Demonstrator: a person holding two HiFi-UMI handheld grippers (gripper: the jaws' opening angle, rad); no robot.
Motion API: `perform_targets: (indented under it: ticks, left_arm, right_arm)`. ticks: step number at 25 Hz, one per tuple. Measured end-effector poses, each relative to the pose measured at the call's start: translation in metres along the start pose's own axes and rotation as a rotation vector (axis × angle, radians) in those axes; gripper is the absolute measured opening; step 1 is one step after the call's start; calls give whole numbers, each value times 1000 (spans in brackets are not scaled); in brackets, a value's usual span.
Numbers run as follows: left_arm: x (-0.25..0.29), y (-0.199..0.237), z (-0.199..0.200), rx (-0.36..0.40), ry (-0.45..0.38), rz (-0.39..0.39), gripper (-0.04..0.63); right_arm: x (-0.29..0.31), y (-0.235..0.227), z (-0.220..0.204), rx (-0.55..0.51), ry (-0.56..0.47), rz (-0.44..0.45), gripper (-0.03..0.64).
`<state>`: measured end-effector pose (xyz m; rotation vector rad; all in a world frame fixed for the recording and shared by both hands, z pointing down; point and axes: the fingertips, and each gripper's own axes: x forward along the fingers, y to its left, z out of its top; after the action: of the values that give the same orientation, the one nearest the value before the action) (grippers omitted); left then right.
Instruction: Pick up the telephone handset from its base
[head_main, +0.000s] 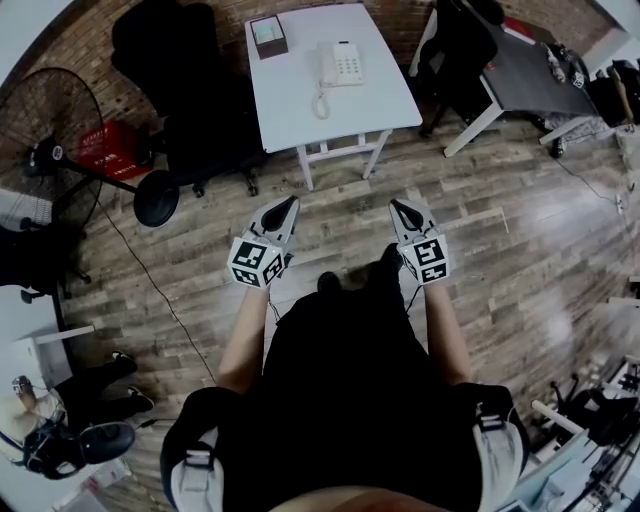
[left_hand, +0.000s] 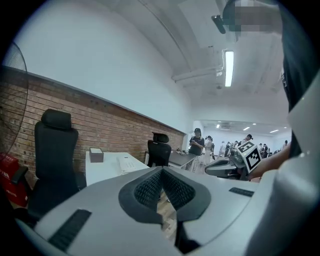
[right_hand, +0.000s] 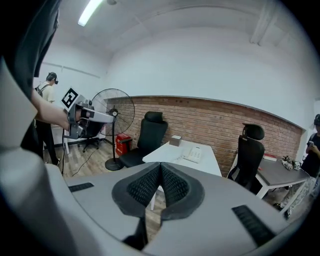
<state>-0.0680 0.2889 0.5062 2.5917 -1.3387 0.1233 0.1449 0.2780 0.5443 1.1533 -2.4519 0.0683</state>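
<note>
A white telephone (head_main: 341, 64) sits on a white table (head_main: 290, 110) at the far end of the room, with its handset (head_main: 327, 62) lying on the base's left side and a coiled cord (head_main: 321, 103) hanging toward the front. Both grippers are held over the wooden floor, well short of the table. My left gripper (head_main: 289, 207) and right gripper (head_main: 399, 208) point toward the table, jaws together with nothing between them. The left gripper view shows its tips (left_hand: 161, 171) meeting below the distant telephone (left_hand: 126, 162). In the right gripper view the closed tips (right_hand: 160, 166) lie below the telephone (right_hand: 192, 154).
A small dark box (head_main: 268, 36) stands on the table's far left corner. A black office chair (head_main: 190, 80) is left of the table, with a floor fan (head_main: 50, 140) and red crate (head_main: 105, 150) further left. A grey desk (head_main: 530, 70) and chair (head_main: 455, 50) stand at right. People (left_hand: 196, 145) stand far off.
</note>
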Motion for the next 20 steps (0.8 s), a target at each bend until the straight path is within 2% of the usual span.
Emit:
perform_targets:
  ticks: [8, 20]
  left_arm:
    - [7, 4, 5, -88, -28, 6, 18]
    - [59, 18, 22, -77, -20, 86, 18]
  right_arm:
    - [-4, -10, -13, 35, 22, -8, -4]
    - [41, -69, -4, 43, 8, 68, -3]
